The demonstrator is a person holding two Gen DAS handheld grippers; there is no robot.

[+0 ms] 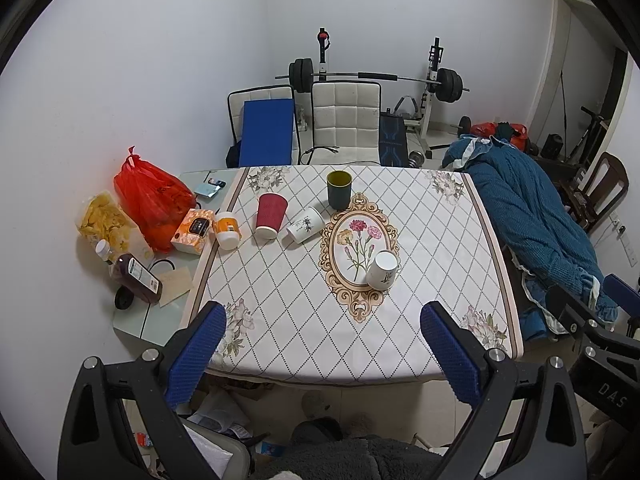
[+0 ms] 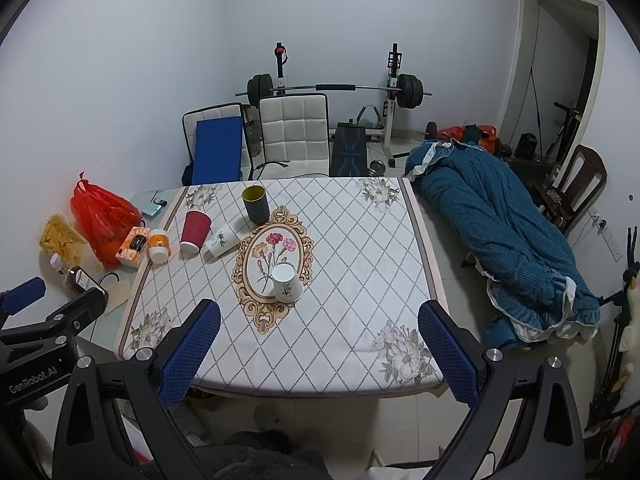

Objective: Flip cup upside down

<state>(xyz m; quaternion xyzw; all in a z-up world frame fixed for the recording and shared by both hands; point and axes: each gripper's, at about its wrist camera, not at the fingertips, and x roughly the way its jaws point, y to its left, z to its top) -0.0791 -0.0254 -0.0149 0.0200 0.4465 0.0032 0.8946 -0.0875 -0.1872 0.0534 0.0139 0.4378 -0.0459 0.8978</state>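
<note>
Plainly, by item:
White cup (image 1: 383, 269): smooth, tapered, base up, on the bench's (image 1: 440, 248) oval flower print.
Red cup (image 1: 270, 216): ribbed paper, inverted.
Printed cup (image 1: 305, 230): white, lying on its side.
Green cup (image 1: 339, 189): cylindrical, upright, mouth open.
Left gripper (image 1: 322, 354): fingers (image 1: 196, 354) with dimpled blue pads, spread wide, holding nothing.
Right gripper (image 2: 320, 354): fingers (image 2: 448, 354) likewise apart, empty.

Home room, barbell rack (image 1: 376, 78), dining table (image 1: 420, 216)
</note>
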